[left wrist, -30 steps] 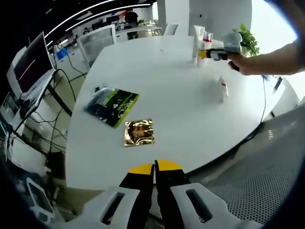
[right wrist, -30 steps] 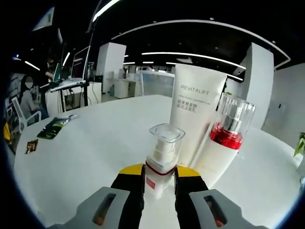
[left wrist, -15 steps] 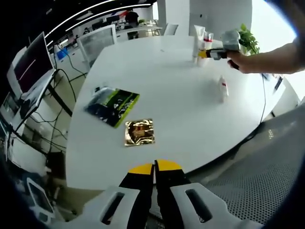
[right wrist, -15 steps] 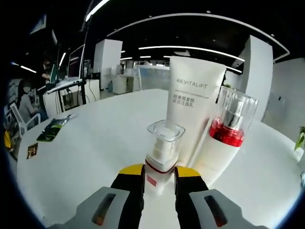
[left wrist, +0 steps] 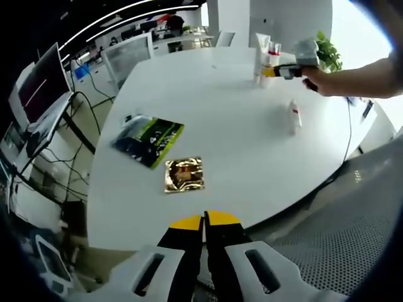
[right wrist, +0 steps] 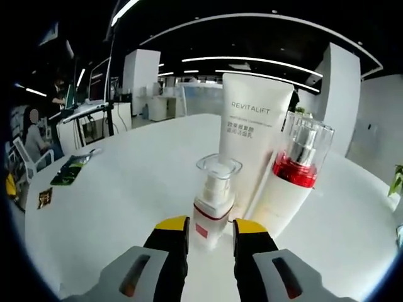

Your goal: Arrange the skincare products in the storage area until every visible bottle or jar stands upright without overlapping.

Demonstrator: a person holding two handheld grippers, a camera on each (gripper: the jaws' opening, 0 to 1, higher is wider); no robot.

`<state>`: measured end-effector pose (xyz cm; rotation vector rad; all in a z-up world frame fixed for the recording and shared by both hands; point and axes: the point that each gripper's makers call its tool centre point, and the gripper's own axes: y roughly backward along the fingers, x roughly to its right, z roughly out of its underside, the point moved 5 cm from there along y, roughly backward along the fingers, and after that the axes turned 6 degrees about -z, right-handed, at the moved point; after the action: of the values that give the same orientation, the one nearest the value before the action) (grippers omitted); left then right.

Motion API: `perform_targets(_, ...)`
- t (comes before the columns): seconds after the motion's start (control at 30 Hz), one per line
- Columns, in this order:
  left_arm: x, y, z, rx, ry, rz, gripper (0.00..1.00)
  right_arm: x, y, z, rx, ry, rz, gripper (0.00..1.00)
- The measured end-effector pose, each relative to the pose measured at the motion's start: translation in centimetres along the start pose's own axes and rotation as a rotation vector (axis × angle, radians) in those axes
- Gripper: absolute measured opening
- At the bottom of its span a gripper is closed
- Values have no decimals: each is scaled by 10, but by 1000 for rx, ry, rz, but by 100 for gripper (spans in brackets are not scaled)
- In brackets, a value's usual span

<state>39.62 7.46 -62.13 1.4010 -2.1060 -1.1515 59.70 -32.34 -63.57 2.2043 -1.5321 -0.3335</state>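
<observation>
Right tongs (right wrist: 210, 228) now spread, letting go small pump bottle (right wrist: 216, 200); we see three upright, one bottle (left wrist: 294, 117) lying on desk (left wrist: 233, 132); left tongs (left wrist: 204, 222) pressed together.

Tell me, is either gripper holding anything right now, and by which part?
Nothing is held. The right gripper is open, its fingers apart from the small pump bottle. The left gripper is shut, empty.

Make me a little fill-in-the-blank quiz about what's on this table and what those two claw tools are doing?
1. The tall white tube reads ____.
2. The small pump bottle on the table stands ____, between the right gripper's open jaws.
3. The bottle with the red band stands ____ the tube.
4. The left gripper, jaws shut, points towards a ____ foil packet.

Missing words: REVITALIFT; upright; beside; gold
</observation>
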Motion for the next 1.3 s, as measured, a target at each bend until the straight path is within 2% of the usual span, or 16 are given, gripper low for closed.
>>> perform_targets(0.4,0,0,0,-2,-1,-1,0,3,7,9,-30,-2,16,14)
perform_targets(0.57,0,0,0,-4,-1,-1,0,6,7,4,-11,-32,17,14)
perform_targets(0.7,0,0,1,-4,-2,-1,0,8,5,3,-18,-20,23,12)
perform_targets(1.3,-1,0,1,-2,0,-5,0,7,9,7,-34,-50,12,14)
